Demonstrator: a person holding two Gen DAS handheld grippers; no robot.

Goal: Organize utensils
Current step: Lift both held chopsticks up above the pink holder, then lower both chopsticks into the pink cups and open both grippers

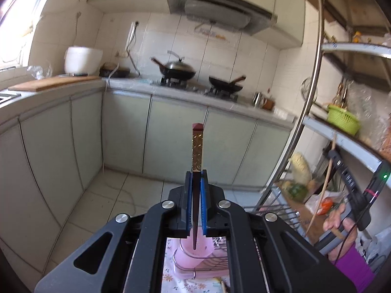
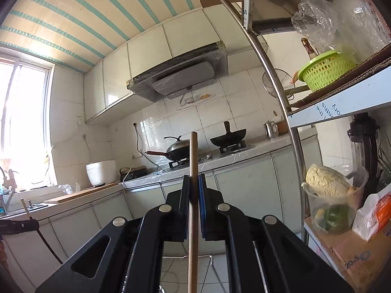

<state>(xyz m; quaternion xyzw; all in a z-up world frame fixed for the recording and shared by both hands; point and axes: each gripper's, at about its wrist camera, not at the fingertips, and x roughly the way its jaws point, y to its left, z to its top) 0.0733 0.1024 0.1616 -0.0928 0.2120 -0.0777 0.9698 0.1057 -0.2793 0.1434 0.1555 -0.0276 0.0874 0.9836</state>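
My left gripper (image 1: 195, 183) is clamped on a dark chopstick (image 1: 197, 151), tip right above the pink cup (image 1: 193, 254). My right gripper (image 2: 194, 185) pinches a wooden chopstick (image 2: 193, 161), position relative to cup unseen. Keep dark chopstick vertical, lower it in before letting go.

A lived-in home kitchen. A gas stove (image 1: 195, 86) on the tiled counter (image 1: 171, 92) carries a lidded wok (image 1: 178, 69) and an open pan (image 1: 226, 84), under a range hood (image 1: 220, 9). A white rice cooker (image 1: 83, 59) stands near the counter's corner, beside a cutting board (image 1: 53, 81). A metal shelf rack (image 2: 342, 107) holds a green basket (image 2: 325, 69) and vegetables (image 2: 327, 180).
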